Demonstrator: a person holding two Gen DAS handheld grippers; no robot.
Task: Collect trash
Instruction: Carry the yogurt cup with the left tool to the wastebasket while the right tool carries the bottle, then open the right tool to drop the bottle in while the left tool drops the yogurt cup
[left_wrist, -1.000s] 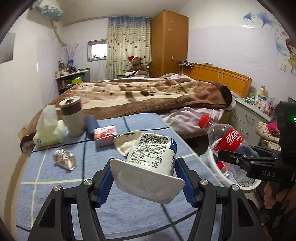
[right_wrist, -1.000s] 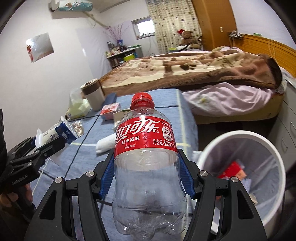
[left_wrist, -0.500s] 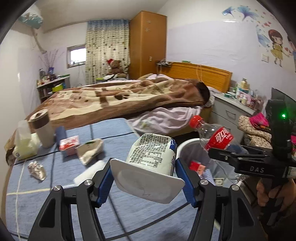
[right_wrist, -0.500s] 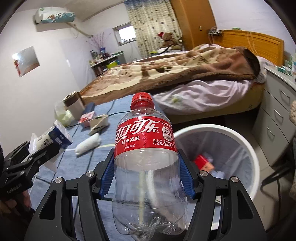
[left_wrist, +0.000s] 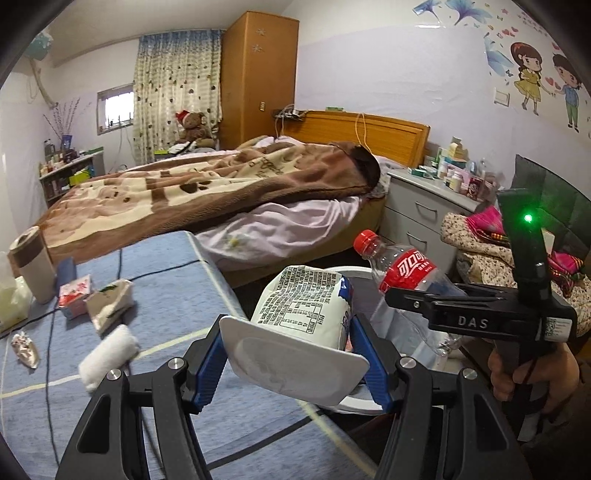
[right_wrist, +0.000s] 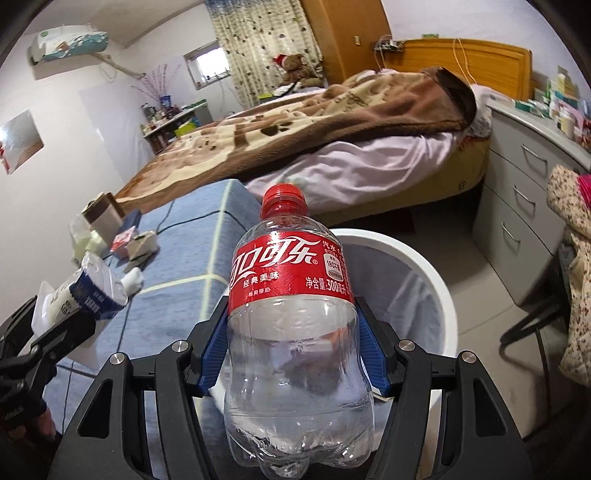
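**Both claws loaded, at the bin by the worktop's edge**

Left claw (left_wrist: 291, 354) clamps a white yogurt cup (left_wrist: 301, 314), printed side up, foil-rim end toward the camera, blue pads pressed on both sides. It sits at the worktop's (left_wrist: 166, 306) right edge, just beside the white bin (right_wrist: 424, 280). Right claw (right_wrist: 291, 347) grips an empty clear cola bottle (right_wrist: 291, 295), red cap and label, upright in the pads, over the bin's near rim. A hand (left_wrist: 532, 376) holds the right claw's handle. On the blue worktop: a rolled white tissue (left_wrist: 107, 350), a torn carton (left_wrist: 110, 299), a small red-and-white pack (left_wrist: 74, 291), a foil wrapper (left_wrist: 26, 347) near the left edge, and a tumbler (left_wrist: 33, 262) at the far left corner.
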